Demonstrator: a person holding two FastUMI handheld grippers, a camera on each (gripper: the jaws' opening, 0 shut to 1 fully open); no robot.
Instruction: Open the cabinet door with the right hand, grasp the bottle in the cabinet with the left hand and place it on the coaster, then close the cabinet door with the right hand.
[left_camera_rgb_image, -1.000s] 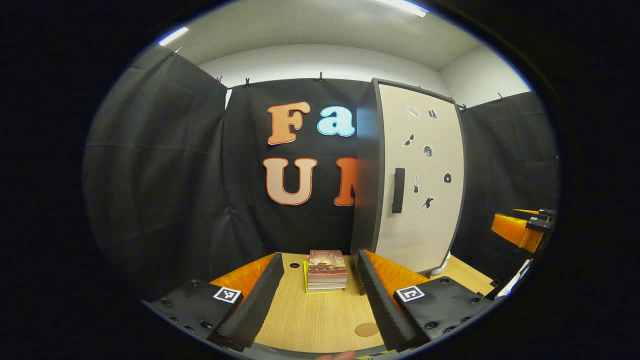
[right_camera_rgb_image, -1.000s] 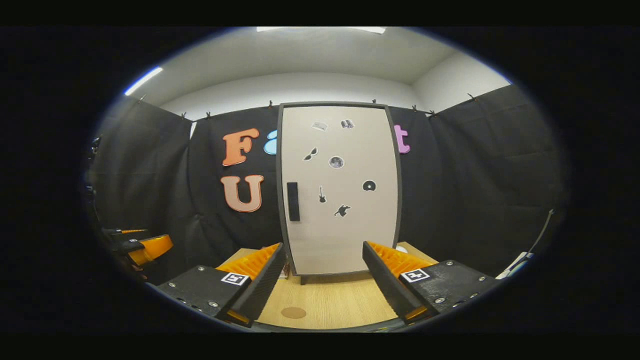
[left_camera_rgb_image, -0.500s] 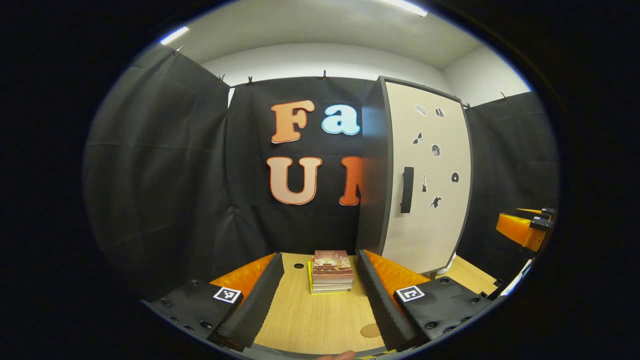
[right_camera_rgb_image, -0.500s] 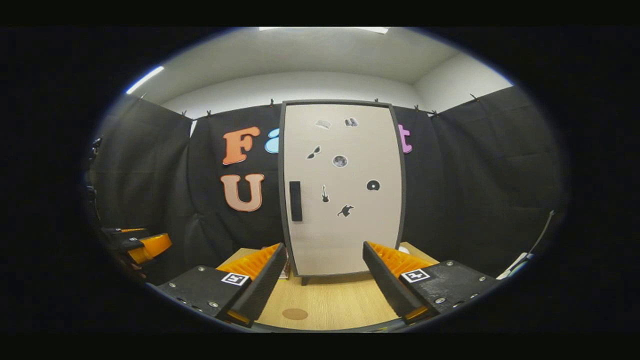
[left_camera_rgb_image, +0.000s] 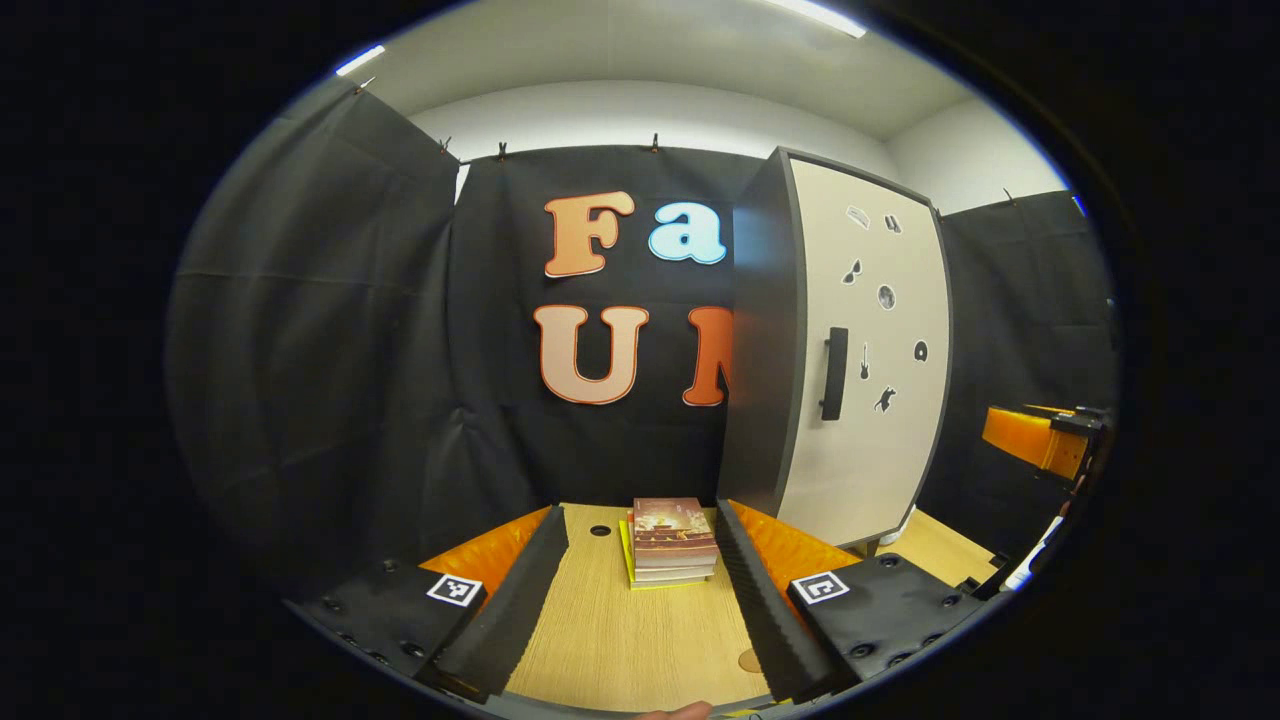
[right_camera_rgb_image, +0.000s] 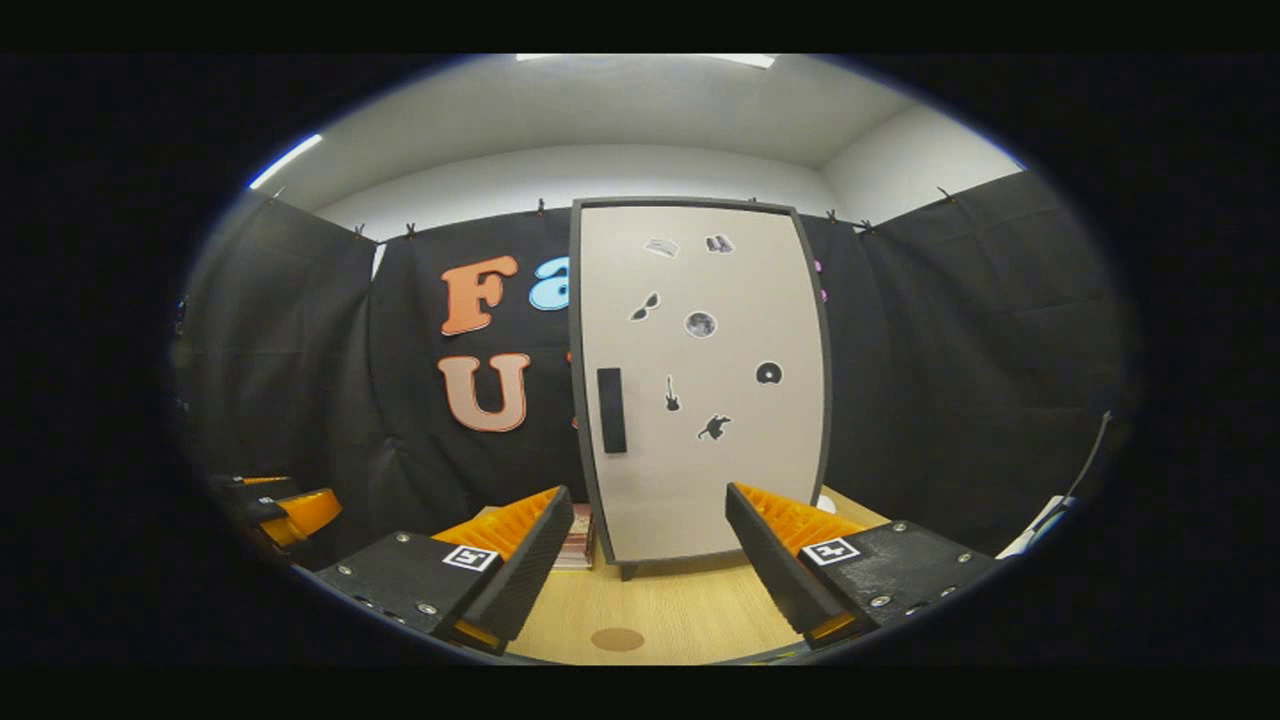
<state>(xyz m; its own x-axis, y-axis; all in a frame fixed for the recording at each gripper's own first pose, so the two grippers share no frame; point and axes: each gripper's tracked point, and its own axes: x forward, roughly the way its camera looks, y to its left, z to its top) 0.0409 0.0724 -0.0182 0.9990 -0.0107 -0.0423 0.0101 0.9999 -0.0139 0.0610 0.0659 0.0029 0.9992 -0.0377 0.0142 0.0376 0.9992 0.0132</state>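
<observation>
Both grippers, left (left_camera_rgb_image: 632, 590) and right (right_camera_rgb_image: 650, 560), hover released above the worktop (right_camera_rgb_image: 690, 610), facing the closed cabinet door (right_camera_rgb_image: 700, 380); a round coaster (right_camera_rgb_image: 617, 639) lies near

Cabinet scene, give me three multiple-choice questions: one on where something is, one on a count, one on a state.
1. Where does the stack of books lie?
A. on the table, left of the cabinet
B. on top of the cabinet
C. on the coaster

2. How many handles does the cabinet door carry?
A. none
B. one
C. three

3. How is the right hand-held gripper?
A. shut on the handle
B. shut on the coaster
C. open, short of the door

Answers: 1 A, the books rest on the table beside the cabinet; 2 B, one dark bar; 3 C, fingers apart, holding nothing.
</observation>
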